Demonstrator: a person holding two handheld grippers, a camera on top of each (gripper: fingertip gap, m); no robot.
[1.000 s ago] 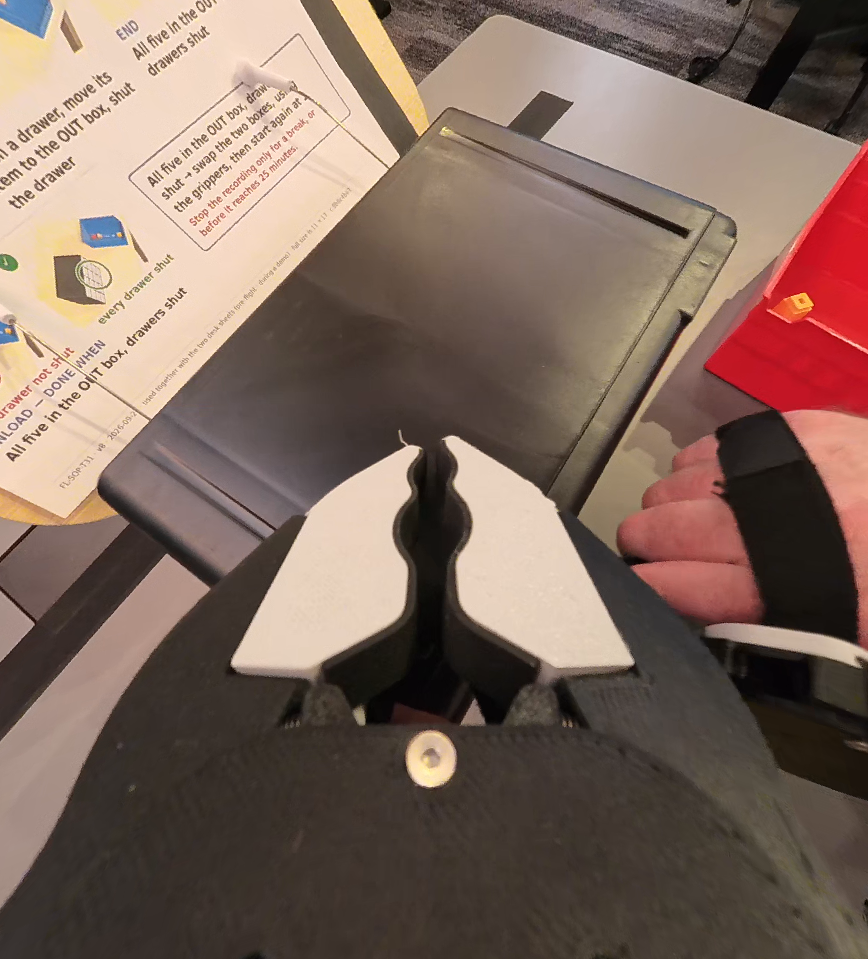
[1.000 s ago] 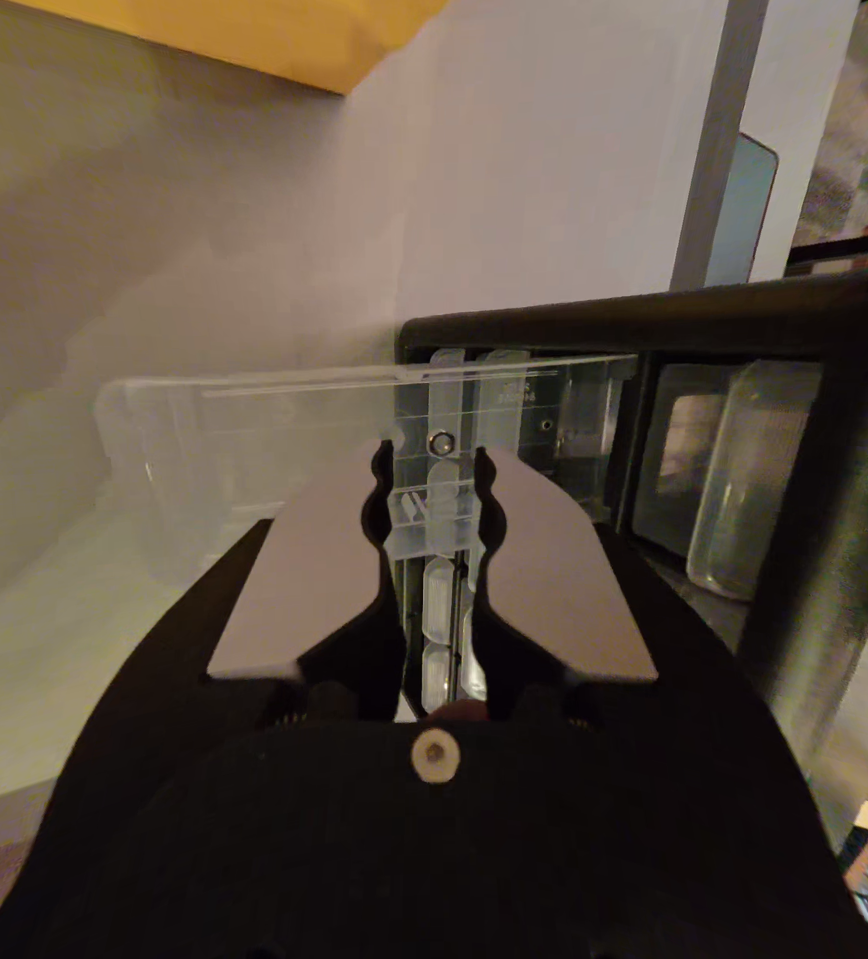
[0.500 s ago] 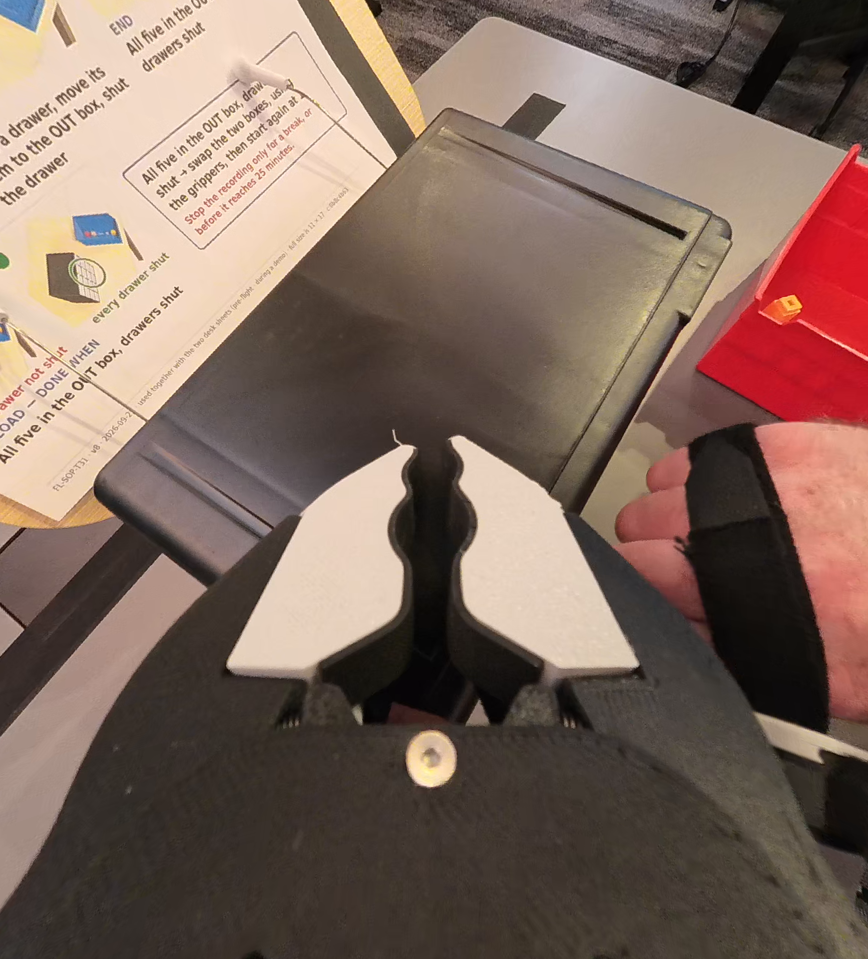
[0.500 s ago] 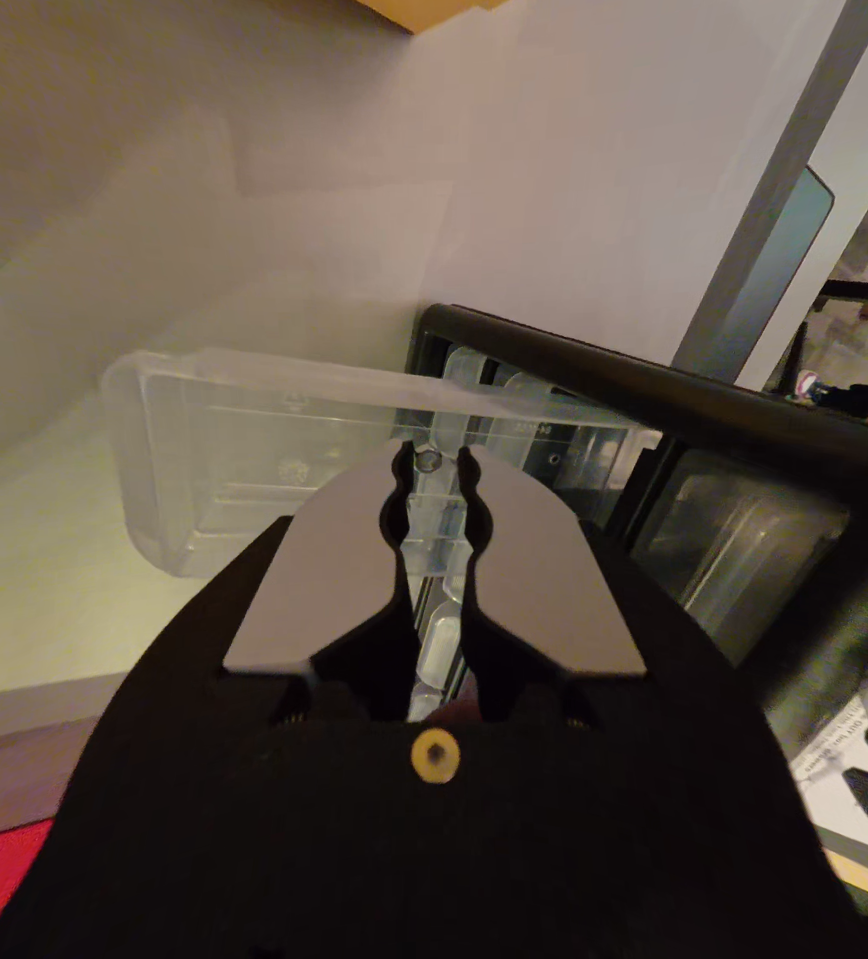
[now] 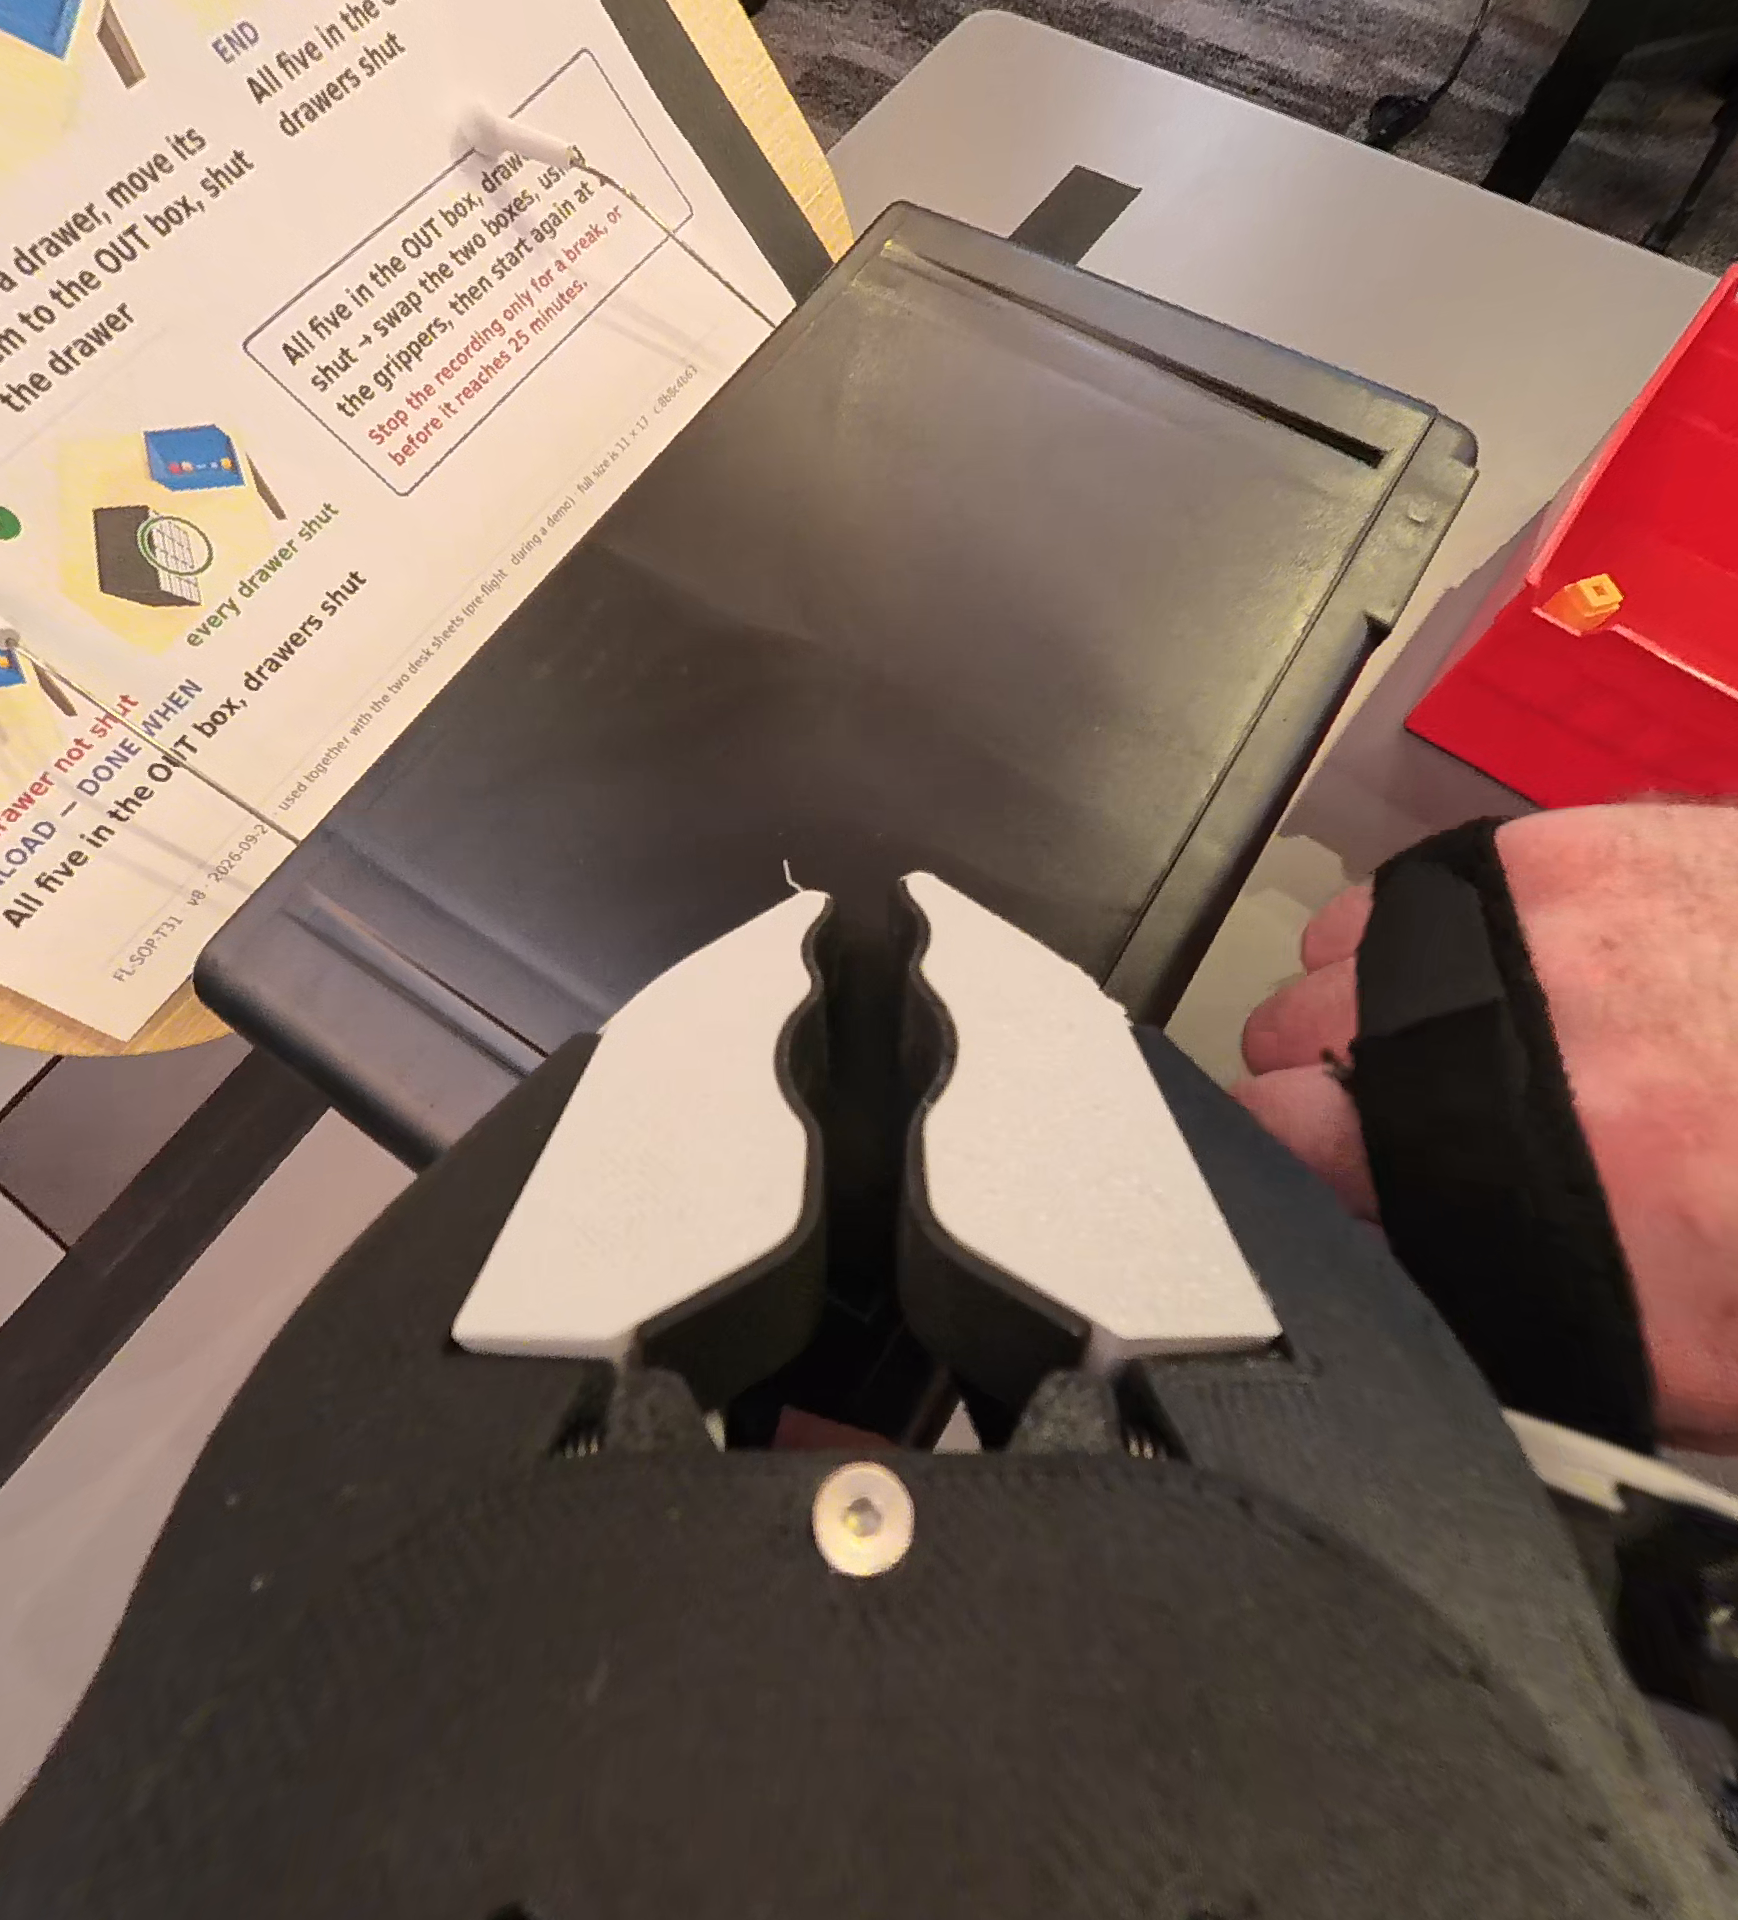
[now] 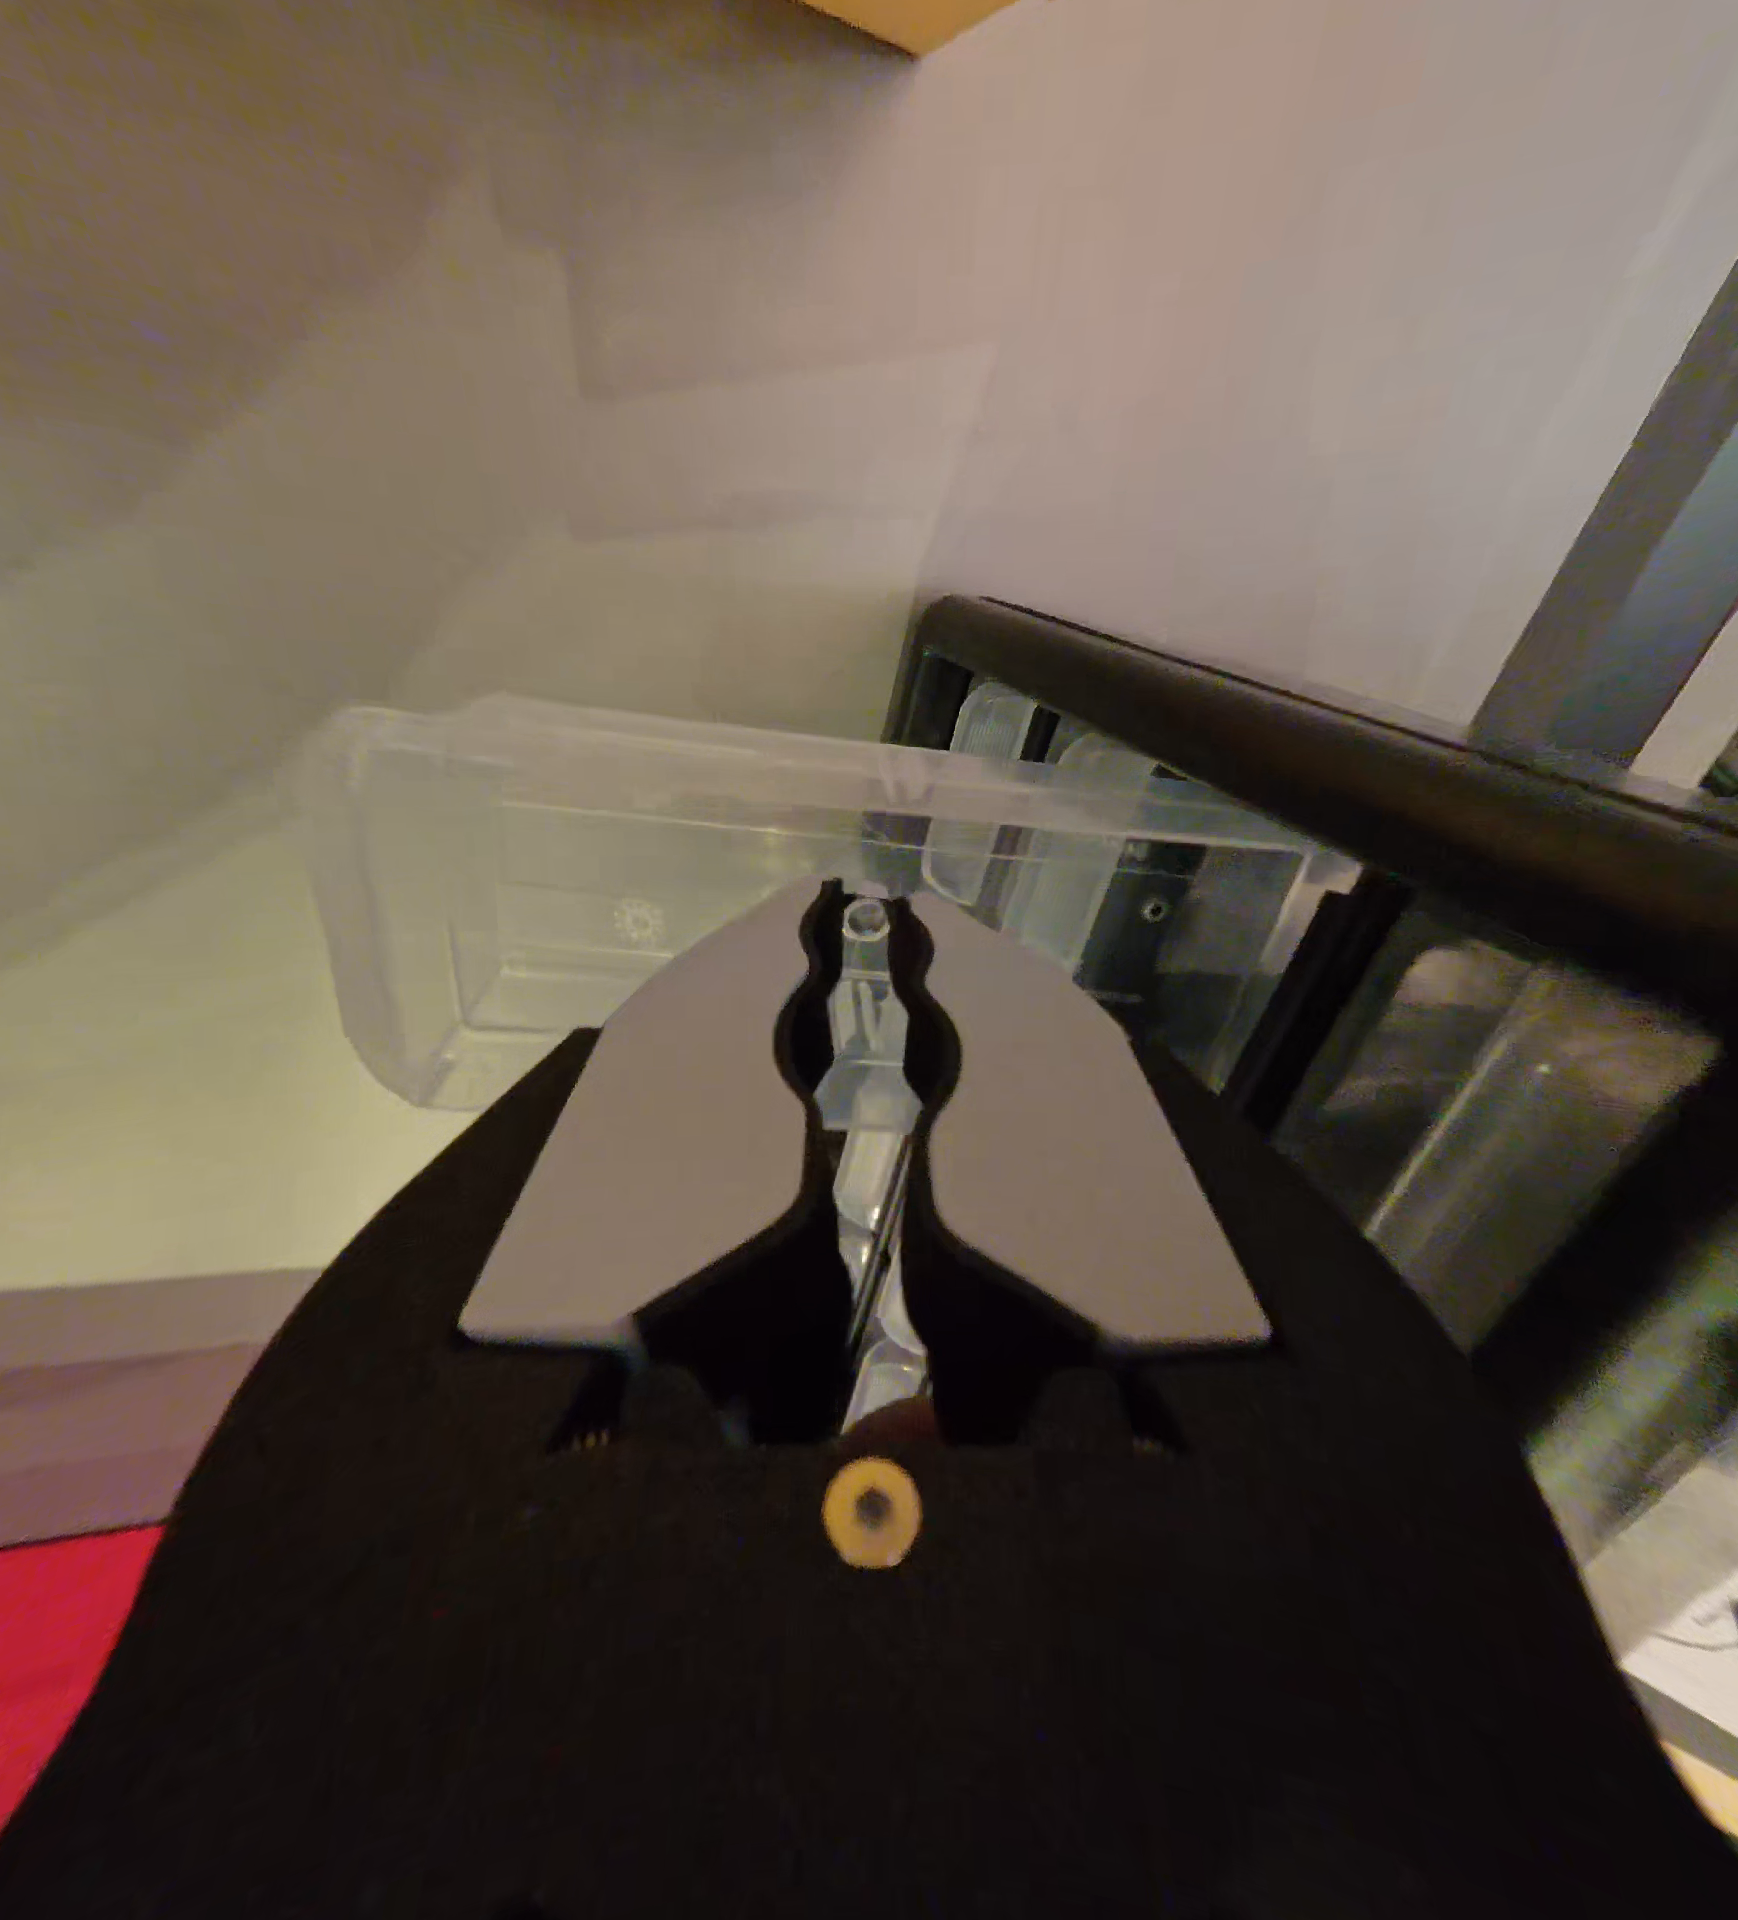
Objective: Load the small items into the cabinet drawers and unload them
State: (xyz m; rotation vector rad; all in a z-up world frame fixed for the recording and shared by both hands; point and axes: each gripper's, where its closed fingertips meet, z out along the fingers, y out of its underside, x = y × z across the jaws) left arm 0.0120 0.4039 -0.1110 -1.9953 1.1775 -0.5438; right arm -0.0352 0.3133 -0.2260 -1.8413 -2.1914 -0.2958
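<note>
In the left wrist view, the left gripper (image 5: 865, 904) sits low in the middle of the frame, over the near edge of the black cabinet (image 5: 948, 623). Its two white fingers (image 5: 678, 1122) are almost together, with a thin dark gap between them and nothing in it. The flat cabinet top fills the middle of the frame and is bare. A printed sheet (image 5: 252, 416) lies at the upper left, touching the cabinet's left edge. One red box (image 5: 1675, 582) sits at the upper right, apart from the cabinet, with grey table (image 5: 1260, 166) between them. One small orange cube (image 5: 1580, 603) sits inside the red box. A hand (image 5: 1571, 1091) with a black strap comes in at the right edge, close beside the cabinet's right side.

In the right wrist view, the right gripper (image 6: 867, 914) is squeezed tight on the little handle of one clear drawer (image 6: 574, 894). The drawer sticks out to the left of the cabinet's black front frame (image 6: 1364, 758) into open room. It looks empty. Two other clear drawers (image 6: 1509, 1091) sit pushed in at the right. A red patch fills the lower left corner.
</note>
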